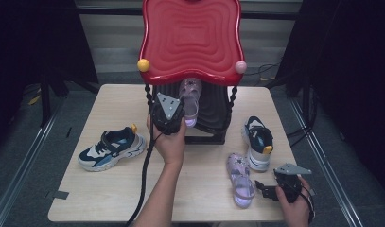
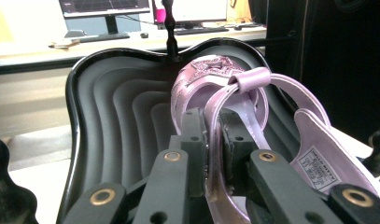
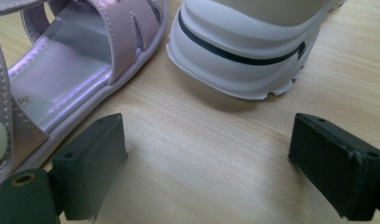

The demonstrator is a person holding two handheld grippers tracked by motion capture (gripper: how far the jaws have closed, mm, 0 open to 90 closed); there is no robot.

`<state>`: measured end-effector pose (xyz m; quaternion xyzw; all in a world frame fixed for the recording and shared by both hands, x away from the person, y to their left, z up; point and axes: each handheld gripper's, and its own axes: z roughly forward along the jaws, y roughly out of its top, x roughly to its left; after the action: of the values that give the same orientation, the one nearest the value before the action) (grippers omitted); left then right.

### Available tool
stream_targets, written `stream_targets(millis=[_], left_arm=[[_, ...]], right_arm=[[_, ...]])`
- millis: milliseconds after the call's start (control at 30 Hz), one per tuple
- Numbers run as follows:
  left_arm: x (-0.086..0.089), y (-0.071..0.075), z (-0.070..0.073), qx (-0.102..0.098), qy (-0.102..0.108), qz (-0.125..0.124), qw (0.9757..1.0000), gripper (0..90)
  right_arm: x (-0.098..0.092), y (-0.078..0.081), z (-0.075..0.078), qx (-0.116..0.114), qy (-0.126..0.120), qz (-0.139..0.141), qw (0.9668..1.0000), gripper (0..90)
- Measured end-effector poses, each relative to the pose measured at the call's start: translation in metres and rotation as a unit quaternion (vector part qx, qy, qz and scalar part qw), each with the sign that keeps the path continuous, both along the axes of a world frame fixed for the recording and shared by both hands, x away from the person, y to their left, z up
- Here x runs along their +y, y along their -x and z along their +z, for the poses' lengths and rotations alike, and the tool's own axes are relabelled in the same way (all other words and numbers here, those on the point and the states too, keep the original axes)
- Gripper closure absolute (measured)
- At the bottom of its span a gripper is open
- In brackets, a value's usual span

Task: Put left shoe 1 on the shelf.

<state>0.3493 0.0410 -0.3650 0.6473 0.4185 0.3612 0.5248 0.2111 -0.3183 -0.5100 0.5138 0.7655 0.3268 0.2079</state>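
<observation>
A two-level shoe rack stands at the table's far middle, with a red top shelf (image 1: 190,38) and a black ribbed lower shelf (image 1: 214,111) (image 2: 117,121). My left gripper (image 1: 167,113) (image 2: 213,140) is shut on the heel strap of a lilac sandal (image 1: 190,101) (image 2: 225,88) and holds it over the black shelf. A second lilac sandal (image 1: 240,178) (image 3: 75,79) lies on the table near the front right. My right gripper (image 1: 263,189) (image 3: 206,172) rests open on the table just right of it, nothing between its jaws.
A white and navy sneaker (image 1: 258,142) (image 3: 253,51) lies right of the rack, behind my right gripper. Its pair (image 1: 112,149) lies at the table's left. The wooden table (image 1: 86,198) has free room at front left. Dark curtains flank both sides.
</observation>
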Motion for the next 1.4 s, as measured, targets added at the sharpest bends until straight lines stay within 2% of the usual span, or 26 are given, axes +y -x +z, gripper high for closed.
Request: stream_targets(millis=[267, 533, 633, 867, 1033, 1233, 1400], left_arm=[[-0.003, -0.012, -0.008, -0.004, 0.005, 0.015, 0.9999, 82.0], [-0.004, -0.021, -0.013, -0.006, -0.002, 0.030, 0.9995, 82.0], [-0.003, -0.024, -0.013, -0.007, 0.008, 0.038, 0.9992, 82.0], [0.001, -0.031, -0.014, -0.009, 0.017, 0.050, 0.9986, 82.0], [0.000, -0.034, -0.016, -0.012, 0.012, 0.055, 0.9984, 82.0], [-0.003, -0.037, -0.020, -0.011, 0.020, 0.059, 0.9980, 81.9], [-0.005, -0.039, -0.025, -0.020, 0.035, 0.065, 0.9971, 82.0]], right_arm=[[0.000, 0.000, 0.000, 0.000, 0.000, 0.000, 1.0000, 10.4], [0.000, 0.000, 0.000, 0.000, 0.000, 0.000, 1.0000, 10.4], [0.000, 0.000, 0.000, 0.000, 0.000, 0.000, 1.0000, 10.4], [0.000, 0.000, 0.000, -0.001, 0.001, 0.001, 1.0000, 10.4], [0.000, 0.000, 0.000, 0.000, 0.000, 0.000, 1.0000, 10.4], [0.000, 0.000, 0.000, -0.001, 0.001, 0.000, 1.0000, 10.4], [0.000, 0.000, 0.000, -0.001, 0.002, 0.000, 1.0000, 10.5]])
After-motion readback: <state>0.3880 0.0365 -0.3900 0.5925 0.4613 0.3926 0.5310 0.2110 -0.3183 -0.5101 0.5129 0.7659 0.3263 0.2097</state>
